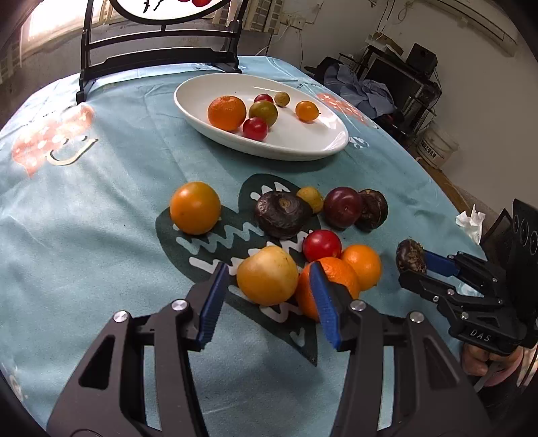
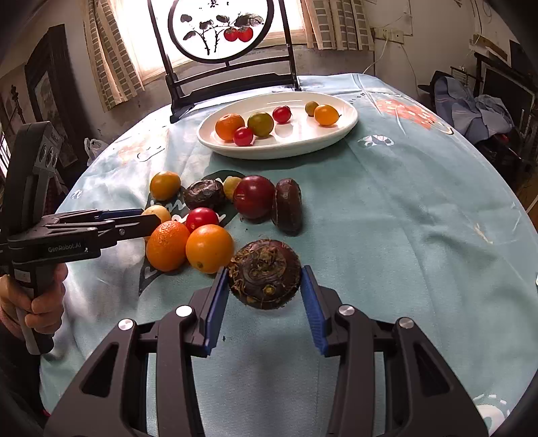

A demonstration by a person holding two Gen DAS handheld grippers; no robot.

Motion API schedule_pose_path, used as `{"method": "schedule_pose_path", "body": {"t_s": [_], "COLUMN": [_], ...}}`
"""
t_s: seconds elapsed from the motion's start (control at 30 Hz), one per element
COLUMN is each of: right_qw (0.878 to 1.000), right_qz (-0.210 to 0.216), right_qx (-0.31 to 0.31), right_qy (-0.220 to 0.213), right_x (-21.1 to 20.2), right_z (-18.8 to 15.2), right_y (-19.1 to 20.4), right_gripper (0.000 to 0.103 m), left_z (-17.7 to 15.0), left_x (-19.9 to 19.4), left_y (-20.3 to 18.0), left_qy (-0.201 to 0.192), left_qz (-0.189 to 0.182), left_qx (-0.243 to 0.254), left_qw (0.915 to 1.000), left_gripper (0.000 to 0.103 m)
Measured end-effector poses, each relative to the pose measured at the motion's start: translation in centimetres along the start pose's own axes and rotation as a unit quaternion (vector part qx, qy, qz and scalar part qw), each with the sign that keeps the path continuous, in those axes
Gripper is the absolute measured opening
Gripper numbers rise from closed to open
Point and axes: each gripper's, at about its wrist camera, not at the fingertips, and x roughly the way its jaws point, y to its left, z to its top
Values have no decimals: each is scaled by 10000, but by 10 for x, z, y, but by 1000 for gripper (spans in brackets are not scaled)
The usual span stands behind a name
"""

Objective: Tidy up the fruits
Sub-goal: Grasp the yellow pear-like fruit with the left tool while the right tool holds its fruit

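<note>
A white oval plate (image 1: 302, 148) (image 2: 343, 124) at the back holds an orange, tomatoes and small fruits. Loose fruit lies on the cloth in front of it. My left gripper (image 1: 267, 269) is open around a yellow fruit (image 1: 267, 279), its right finger against an orange (image 1: 339, 272). My right gripper (image 2: 264, 272) has its pads against a dark water chestnut (image 2: 265, 272) (image 1: 411, 257) and grips it just above the cloth. A dark red plum (image 2: 254, 196) and two more water chestnuts (image 2: 287, 205) lie beyond it.
A black-framed round screen (image 2: 218, 30) stands behind the plate. The round table has a light blue cloth (image 2: 403, 218). A crumpled tissue (image 1: 470, 222) lies at the right edge. Shelves and clothes are off to the right.
</note>
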Motion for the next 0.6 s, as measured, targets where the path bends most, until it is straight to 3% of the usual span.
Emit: {"method": "schedule_pose_path", "body": {"t_s": [0.13,0.2,0.6], "right_qw": [10000,10000,9999], "right_qz": [32,54,24], "right_qx": [21,52,41], "right_qy": [42,47,-151], "right_x": [2,2,-6], "right_z": [1,1,-1], "right_y": [0,-2,-2], "right_gripper": [44,44,44], "left_z": [3,2,-5], "left_x": [9,8,-7], "left_y": [10,10,-19], "left_qy": [75,45,-264], "left_qz": [-350,-306,559], "left_qx": [-363,-338,348], "left_qw": [9987,9990,9975], "left_gripper": [49,43,38]}}
